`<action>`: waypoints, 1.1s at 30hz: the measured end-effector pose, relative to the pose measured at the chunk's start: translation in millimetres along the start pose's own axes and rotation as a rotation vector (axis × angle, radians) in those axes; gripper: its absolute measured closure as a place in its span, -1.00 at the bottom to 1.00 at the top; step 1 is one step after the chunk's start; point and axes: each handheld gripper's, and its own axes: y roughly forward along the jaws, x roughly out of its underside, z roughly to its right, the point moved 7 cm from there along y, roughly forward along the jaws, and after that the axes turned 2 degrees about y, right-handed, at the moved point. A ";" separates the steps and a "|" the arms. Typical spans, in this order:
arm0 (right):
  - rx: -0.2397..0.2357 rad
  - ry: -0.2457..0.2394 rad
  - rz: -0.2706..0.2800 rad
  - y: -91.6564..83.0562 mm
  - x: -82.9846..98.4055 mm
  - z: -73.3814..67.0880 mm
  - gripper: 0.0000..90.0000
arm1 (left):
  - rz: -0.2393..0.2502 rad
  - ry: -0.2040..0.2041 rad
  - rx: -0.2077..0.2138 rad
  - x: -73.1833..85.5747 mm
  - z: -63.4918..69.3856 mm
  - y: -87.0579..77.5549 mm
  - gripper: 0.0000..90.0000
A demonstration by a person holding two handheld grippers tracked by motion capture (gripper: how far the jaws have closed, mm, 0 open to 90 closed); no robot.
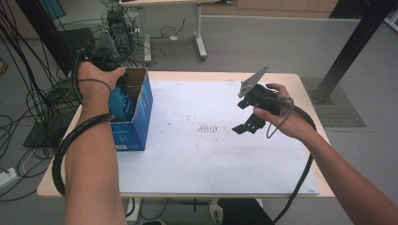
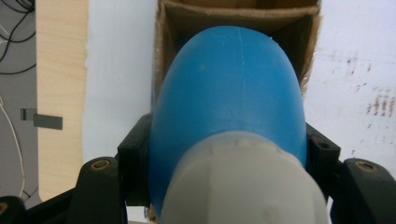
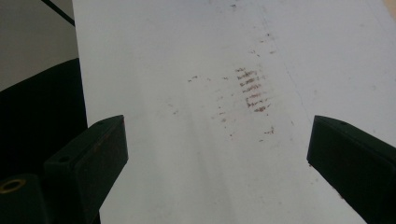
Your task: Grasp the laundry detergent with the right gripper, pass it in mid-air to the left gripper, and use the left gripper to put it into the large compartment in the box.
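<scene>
Looking along the right gripper (image 3: 217, 158), I see its two black jaws rising from the bottom corners and standing wide apart, with nothing between them but bare surface. Below them lies the white worktop sheet (image 3: 187, 177), running up and away to the top edge. Toward the middle of the sheet sits a patch of brown smudges (image 3: 252, 91), short streaks stacked in a row, with fainter specks scattered around and a few more dots near the far edge. Off the sheet's left edge there is grey floor (image 3: 32, 42), crossed by a dark cable (image 3: 58, 11), and lower down a large black shape (image 3: 37, 116) I cannot make out.
</scene>
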 end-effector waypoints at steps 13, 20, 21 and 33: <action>-0.005 0.004 -0.019 4.4 3.2 2.4 -0.89 | 0.001 0.022 -0.008 2.2 4.5 31.5 -0.18; -0.005 0.008 -0.032 6.1 6.1 5.5 -0.89 | -0.003 0.024 0.002 3.5 5.0 45.5 -0.18; -0.004 0.008 -0.036 6.4 6.6 6.1 -0.89 | -0.007 0.027 0.001 3.7 5.5 46.7 -0.18; -0.010 0.017 -0.047 8.9 10.0 8.9 -0.89 | -0.019 0.033 0.001 4.4 4.4 58.6 -0.18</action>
